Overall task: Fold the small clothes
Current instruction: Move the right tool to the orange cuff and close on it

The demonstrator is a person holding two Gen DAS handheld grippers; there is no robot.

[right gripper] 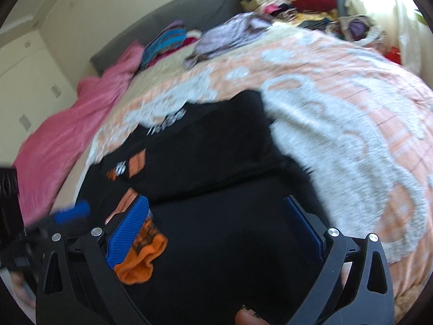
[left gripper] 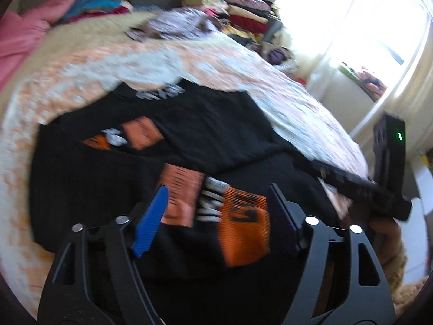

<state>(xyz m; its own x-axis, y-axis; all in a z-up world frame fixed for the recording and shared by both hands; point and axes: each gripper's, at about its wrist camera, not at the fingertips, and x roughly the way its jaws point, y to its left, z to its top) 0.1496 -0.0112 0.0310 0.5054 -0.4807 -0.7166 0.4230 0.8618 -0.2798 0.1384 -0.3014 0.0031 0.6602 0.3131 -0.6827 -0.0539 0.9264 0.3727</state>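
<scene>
A black shirt [left gripper: 205, 124] with orange and white print lies partly folded on the bed, its sides turned in over the middle; it also shows in the right wrist view [right gripper: 216, 149]. My left gripper [left gripper: 219, 203] hovers open just above the shirt's near edge, over the orange print [left gripper: 243, 230]. My right gripper [right gripper: 216, 216] is open above the black cloth, with an orange printed fold [right gripper: 143, 257] by its left finger. The right gripper's body [left gripper: 389, 157] shows at the right of the left wrist view. The left gripper [right gripper: 70, 211] shows at the left edge of the right wrist view. Both frames are blurred.
The bed has an orange and white patterned bedspread [right gripper: 338, 108]. A pink blanket [right gripper: 75, 124] lies at the left. Striped and lilac clothes [right gripper: 230, 32] lie near the grey headboard [right gripper: 189, 8]. Piles of folded clothes [left gripper: 243, 8] stand beyond the bed by a bright window [left gripper: 365, 27].
</scene>
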